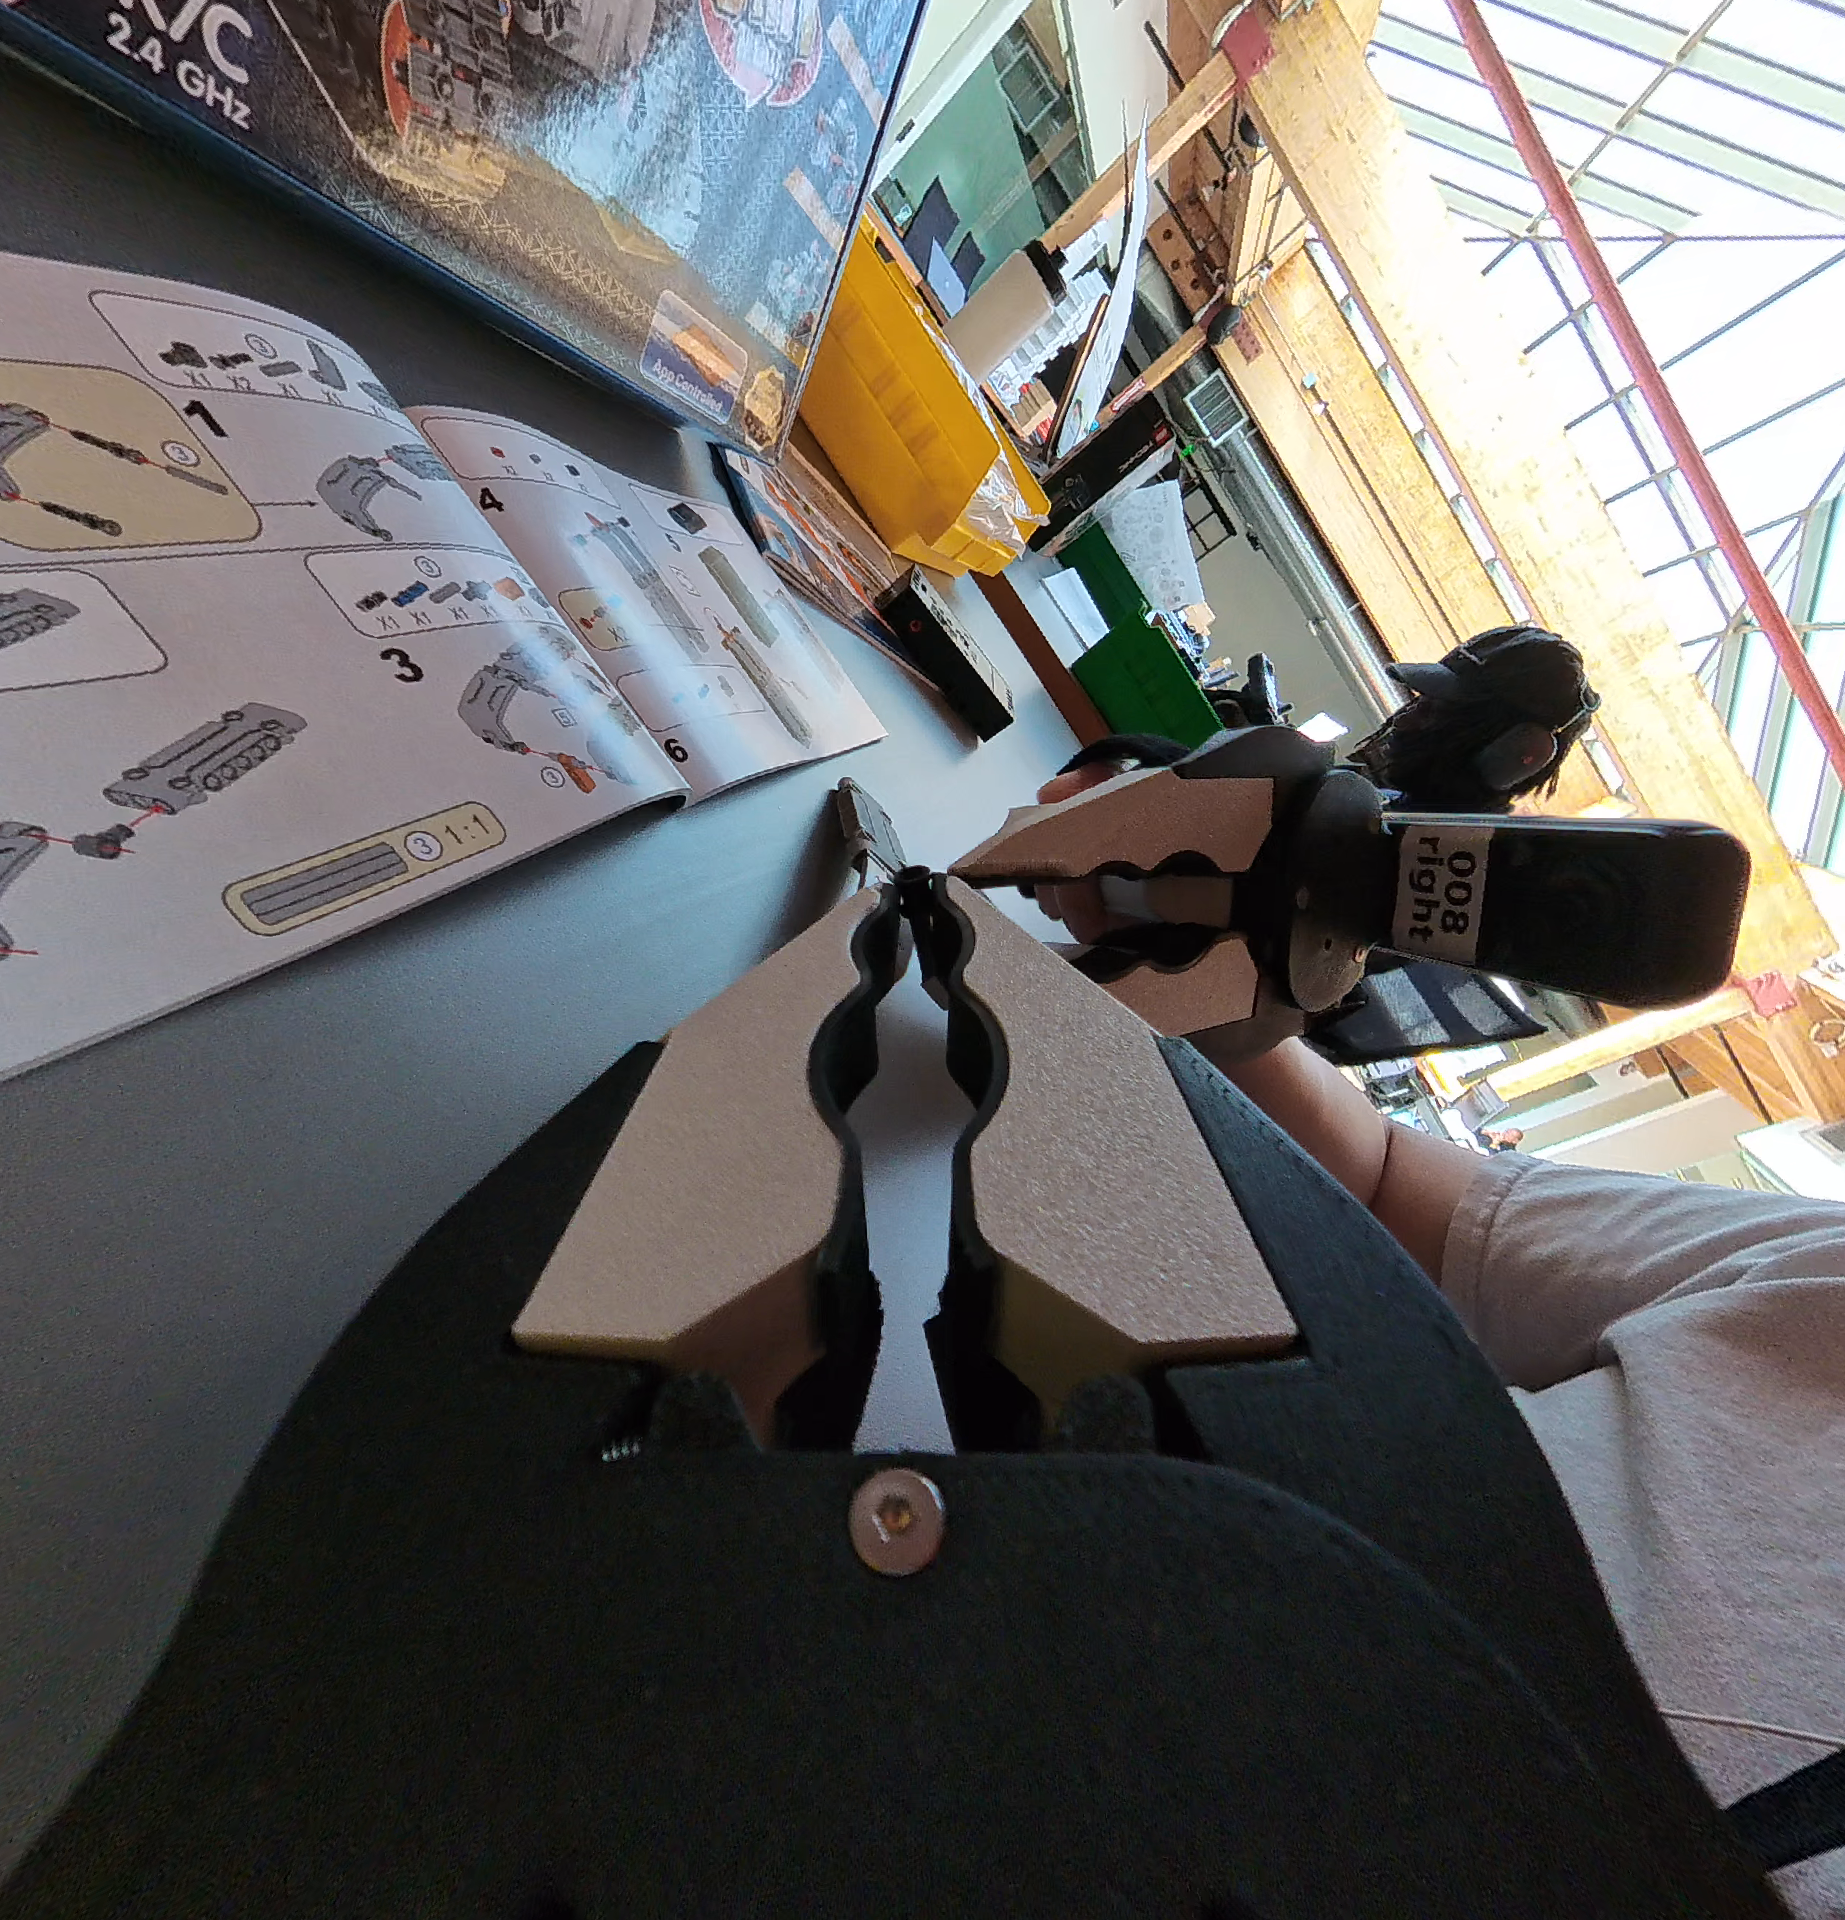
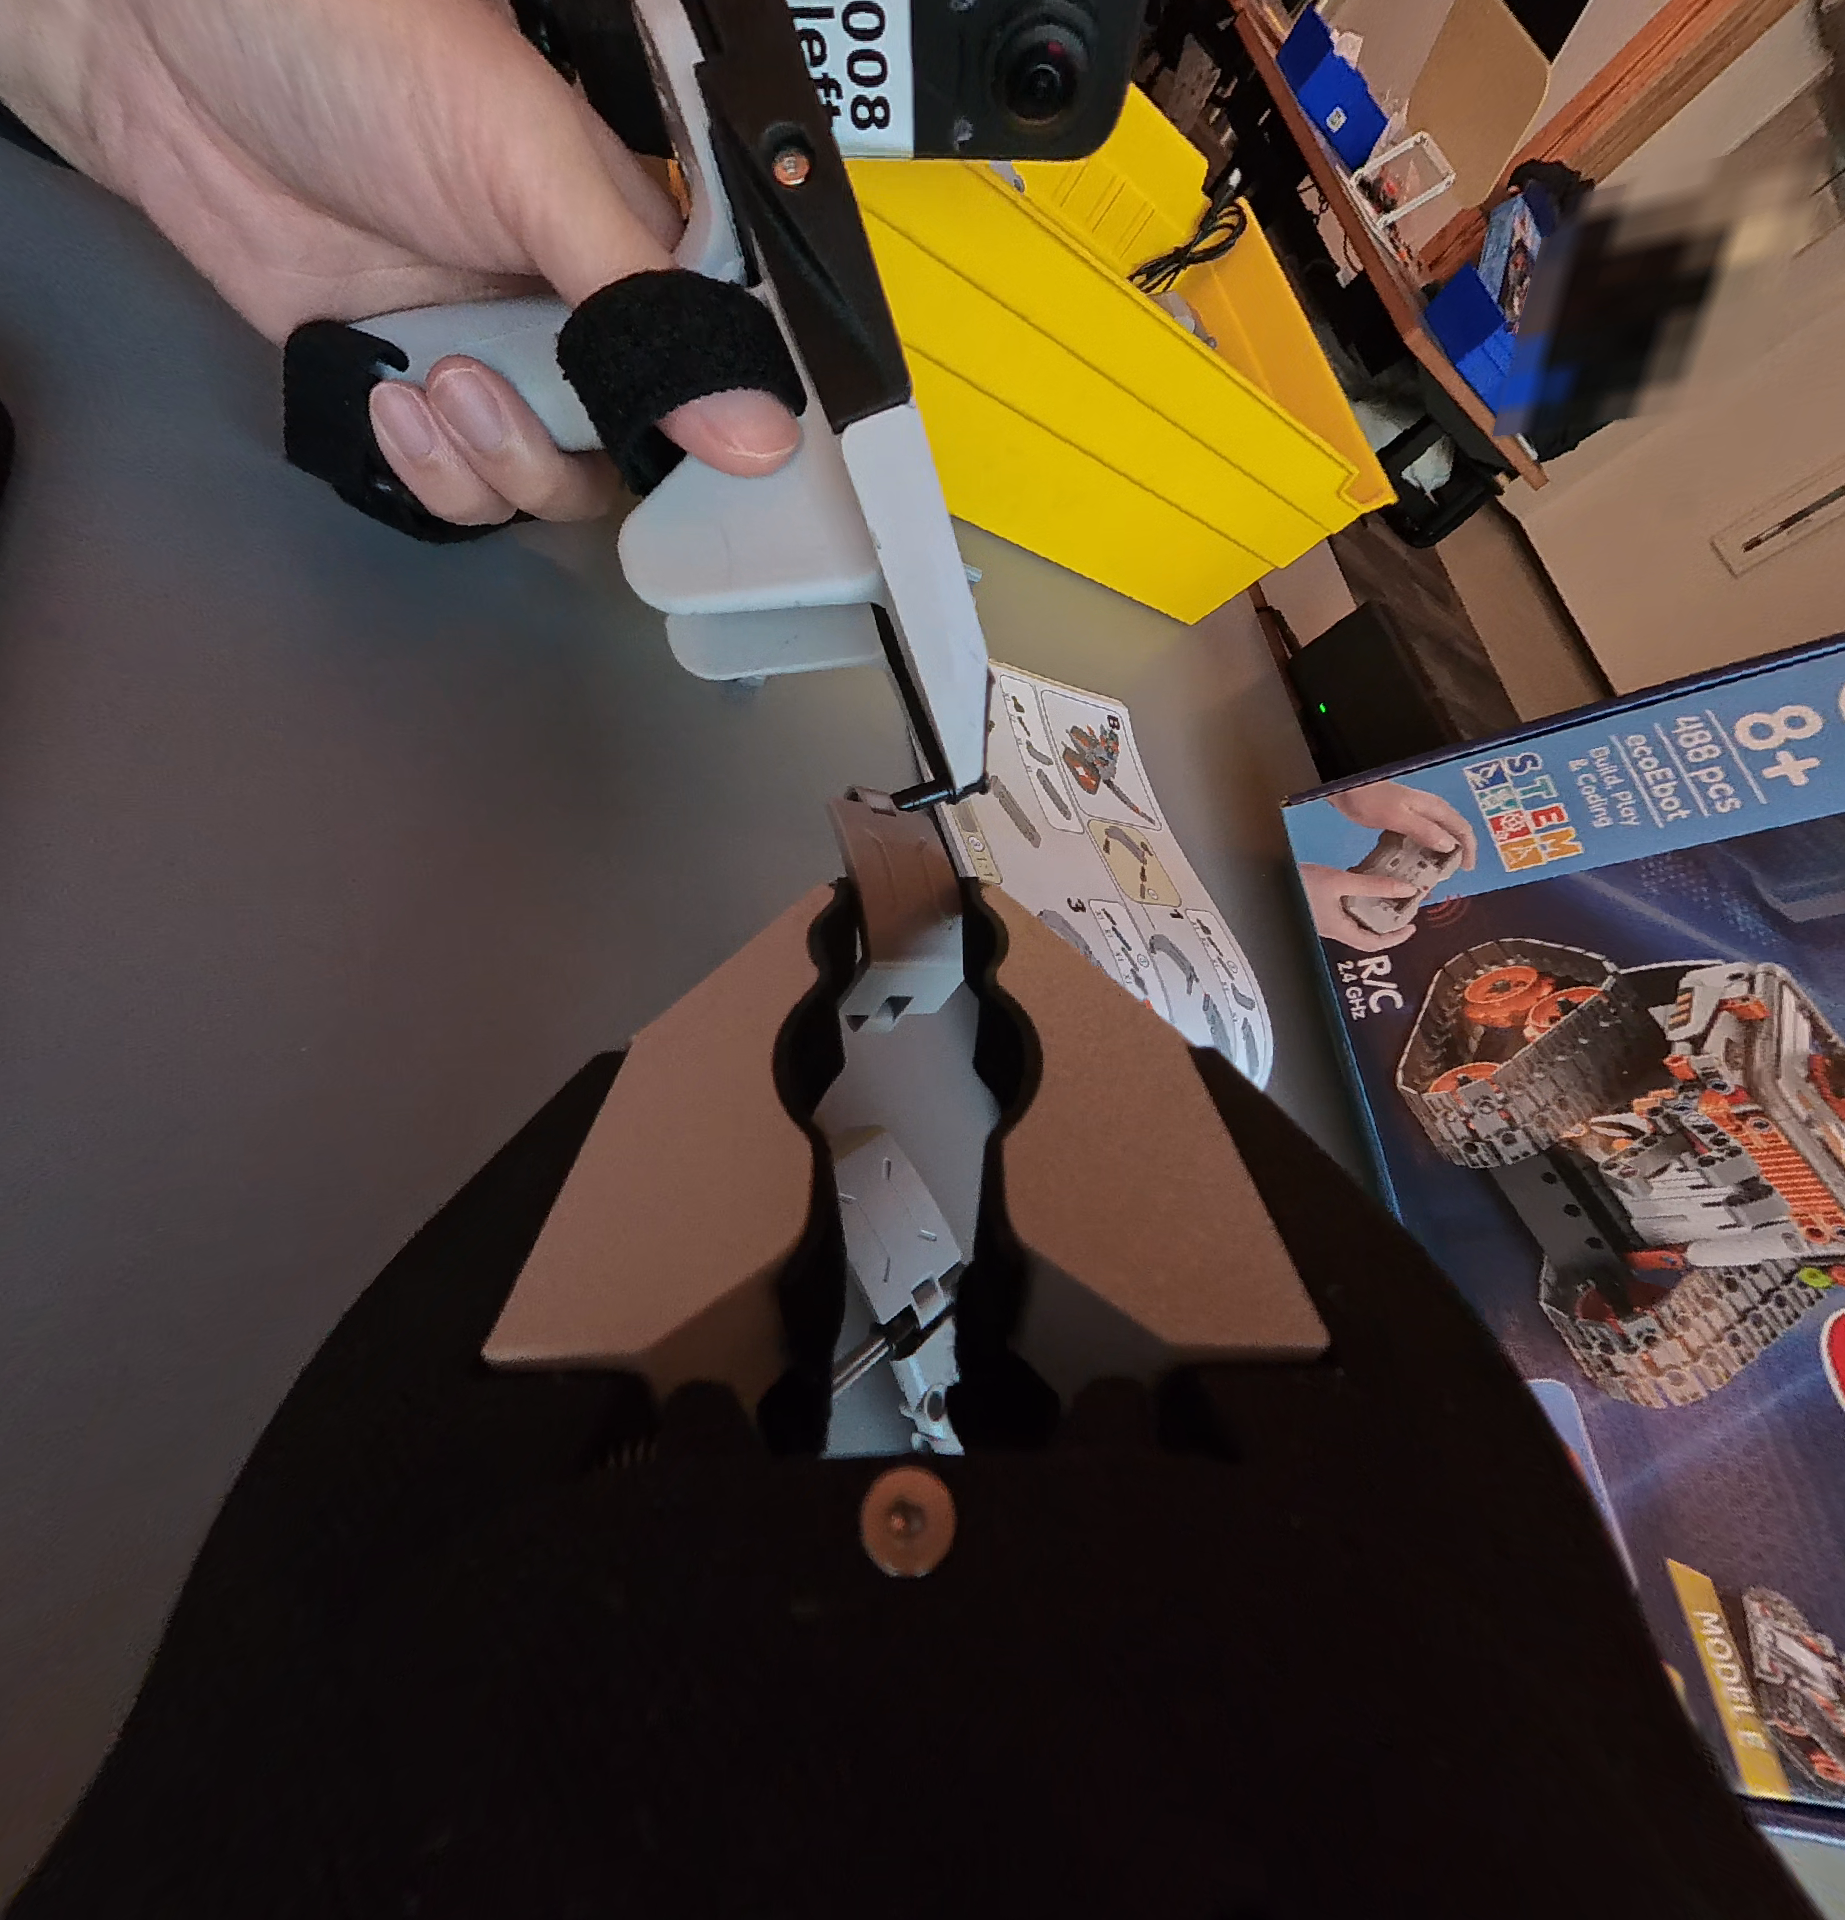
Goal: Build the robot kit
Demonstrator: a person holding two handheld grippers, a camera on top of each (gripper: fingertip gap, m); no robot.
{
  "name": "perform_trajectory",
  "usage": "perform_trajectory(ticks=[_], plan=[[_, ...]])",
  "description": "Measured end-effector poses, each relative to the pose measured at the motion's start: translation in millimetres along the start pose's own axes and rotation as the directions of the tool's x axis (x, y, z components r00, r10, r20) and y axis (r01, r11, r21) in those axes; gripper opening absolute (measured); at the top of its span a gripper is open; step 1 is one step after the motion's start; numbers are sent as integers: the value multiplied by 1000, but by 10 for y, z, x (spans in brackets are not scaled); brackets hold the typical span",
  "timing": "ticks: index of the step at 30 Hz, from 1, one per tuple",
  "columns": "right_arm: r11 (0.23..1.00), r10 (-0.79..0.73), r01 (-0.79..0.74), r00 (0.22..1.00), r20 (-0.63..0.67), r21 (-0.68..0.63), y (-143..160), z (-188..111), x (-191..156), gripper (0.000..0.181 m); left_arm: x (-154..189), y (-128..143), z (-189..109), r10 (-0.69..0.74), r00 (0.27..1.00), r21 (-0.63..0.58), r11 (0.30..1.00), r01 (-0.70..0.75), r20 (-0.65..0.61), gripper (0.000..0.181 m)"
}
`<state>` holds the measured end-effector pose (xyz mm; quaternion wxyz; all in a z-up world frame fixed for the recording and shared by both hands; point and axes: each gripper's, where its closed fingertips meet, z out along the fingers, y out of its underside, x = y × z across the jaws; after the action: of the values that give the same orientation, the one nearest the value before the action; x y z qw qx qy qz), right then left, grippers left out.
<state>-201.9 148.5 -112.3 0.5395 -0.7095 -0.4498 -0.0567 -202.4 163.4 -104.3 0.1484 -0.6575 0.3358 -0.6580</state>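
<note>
A small black pin (image 1: 915,881) sits pinched in the left hand-held gripper (image 1: 913,894), its tip meeting a grey curved brick piece (image 2: 897,935) clamped by the right hand-held gripper (image 2: 902,914) (both raised above the grey surface (image 1: 222,1195)). Nearby lie an open instruction booklet (image 1: 326,644) and a toy box (image 2: 1624,1039).

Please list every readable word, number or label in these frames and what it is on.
I do not quote writing; these things bear it:
White sticker on the right gripper, shut on a grey part.
Second white sticker on the left gripper, shut on a black pin.
Blue toy box: large print.
Open instruction booklet: print beside diagrams.
Black box behind the booklet: too small to read.
</note>
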Motion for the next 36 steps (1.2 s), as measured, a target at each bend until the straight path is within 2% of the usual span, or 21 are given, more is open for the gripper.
perform_trajectory(ticks=[1,2,3,7,19,30,36], plan=[[1000,-17,17,1000,-2,3,-6,-7,-2,18,8,5,1,-1,1000,-4,1000,1,-4,3],[999,-32,32,999,-7,5,-9,-19,-2,2,21,9,1,-1,1000,-11,1000,1,-11,3],[999,-53,53,998,-19,11,-19,-32,9,1,45,16,1,0,1000,-20,1000,0,-25,3],[994,-99,99,995,-18,43,-73,-68,-12,1,122,20,-13,-17,998,-46,999,14,-63,3],[978,-203,206,975,-90,22,-92,-60,10,1,120,20,-15,-19,998,-47,999,17,-62,3],[915,-391,403,889,-237,6,-228,-144,81,1,246,-39,-46,-51,991,-28,998,48,-126,4],[884,-443,468,842,-306,9,-328,-204,110,1,346,-86,-81,-80,981,-14,997,78,-177,4]])
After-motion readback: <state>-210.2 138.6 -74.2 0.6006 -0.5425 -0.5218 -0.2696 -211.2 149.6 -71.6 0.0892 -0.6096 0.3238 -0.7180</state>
